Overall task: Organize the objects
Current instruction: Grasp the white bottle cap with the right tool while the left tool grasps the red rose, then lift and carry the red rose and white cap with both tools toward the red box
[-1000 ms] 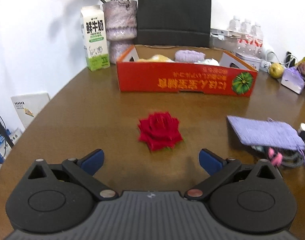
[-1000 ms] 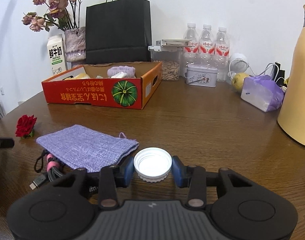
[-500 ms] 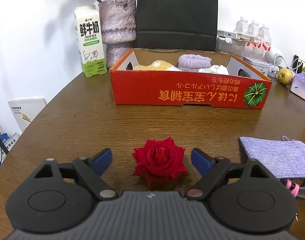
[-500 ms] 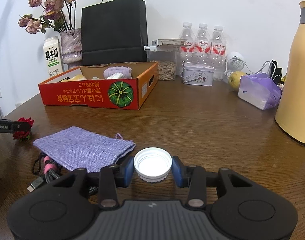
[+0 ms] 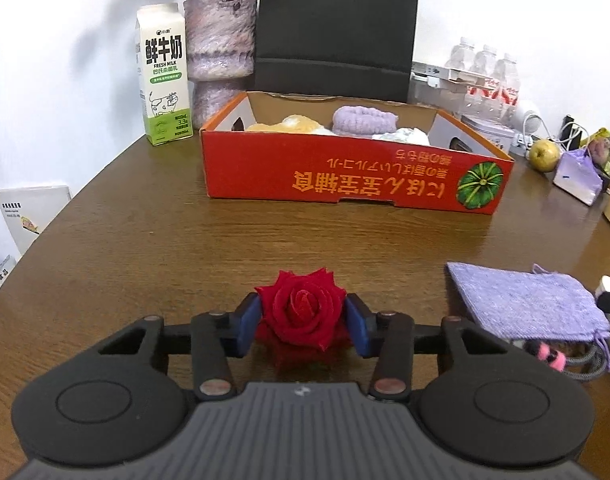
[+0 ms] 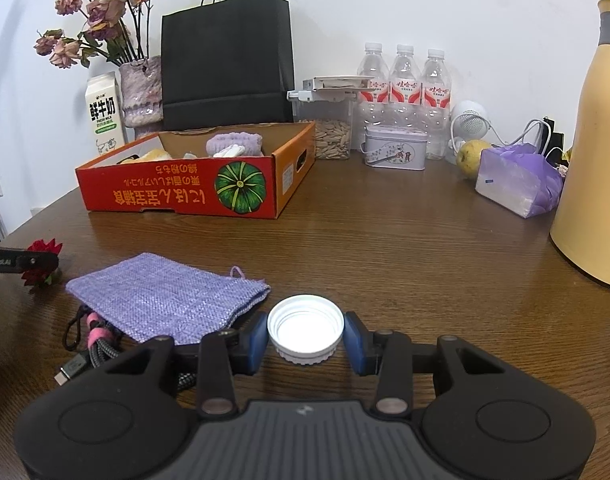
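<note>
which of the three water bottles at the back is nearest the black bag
The left-hand water bottle, right behind the lidded seed container; the other two stand farther right, away from the black bag.

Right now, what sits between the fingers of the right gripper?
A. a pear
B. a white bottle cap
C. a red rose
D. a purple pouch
B: in the right wrist view the white bottle cap sits open side up between the right gripper fingers, whose blue pads touch its rim.
</note>
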A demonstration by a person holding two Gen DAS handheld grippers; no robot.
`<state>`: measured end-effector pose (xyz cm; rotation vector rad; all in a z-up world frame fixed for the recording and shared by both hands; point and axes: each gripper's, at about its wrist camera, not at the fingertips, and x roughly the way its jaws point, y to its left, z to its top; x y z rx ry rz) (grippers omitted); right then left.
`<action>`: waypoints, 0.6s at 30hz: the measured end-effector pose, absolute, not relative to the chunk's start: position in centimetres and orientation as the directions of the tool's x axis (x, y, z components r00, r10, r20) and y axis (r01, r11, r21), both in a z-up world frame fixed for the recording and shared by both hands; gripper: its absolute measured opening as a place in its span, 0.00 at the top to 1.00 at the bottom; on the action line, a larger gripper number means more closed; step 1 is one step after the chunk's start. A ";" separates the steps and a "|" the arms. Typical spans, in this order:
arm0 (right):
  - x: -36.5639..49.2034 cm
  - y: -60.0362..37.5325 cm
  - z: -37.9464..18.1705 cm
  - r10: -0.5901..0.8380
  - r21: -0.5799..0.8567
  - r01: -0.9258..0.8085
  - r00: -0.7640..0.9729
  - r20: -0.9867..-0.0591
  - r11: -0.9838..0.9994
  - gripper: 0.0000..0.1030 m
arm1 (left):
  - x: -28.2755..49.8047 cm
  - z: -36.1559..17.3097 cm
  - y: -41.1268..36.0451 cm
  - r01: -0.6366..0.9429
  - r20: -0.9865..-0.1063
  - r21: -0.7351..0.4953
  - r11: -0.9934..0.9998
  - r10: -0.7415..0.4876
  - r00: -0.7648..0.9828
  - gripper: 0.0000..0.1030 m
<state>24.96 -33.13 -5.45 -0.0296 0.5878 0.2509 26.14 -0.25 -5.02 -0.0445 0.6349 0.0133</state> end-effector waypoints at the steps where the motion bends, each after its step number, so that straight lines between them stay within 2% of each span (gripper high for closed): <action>1: 24.9 -33.1 -5.4 0.226 0.043 -0.243 0.803 -0.551 0.969 0.62 | 25.8 -4.9 -0.3 -0.023 -0.592 -0.036 0.999 -0.003 0.806 0.55; 18: 23.6 -33.0 -4.9 0.195 0.016 -0.216 0.847 -0.495 0.976 0.62 | 18.8 -4.4 -0.3 0.005 -0.565 -0.057 0.998 -0.036 0.824 0.58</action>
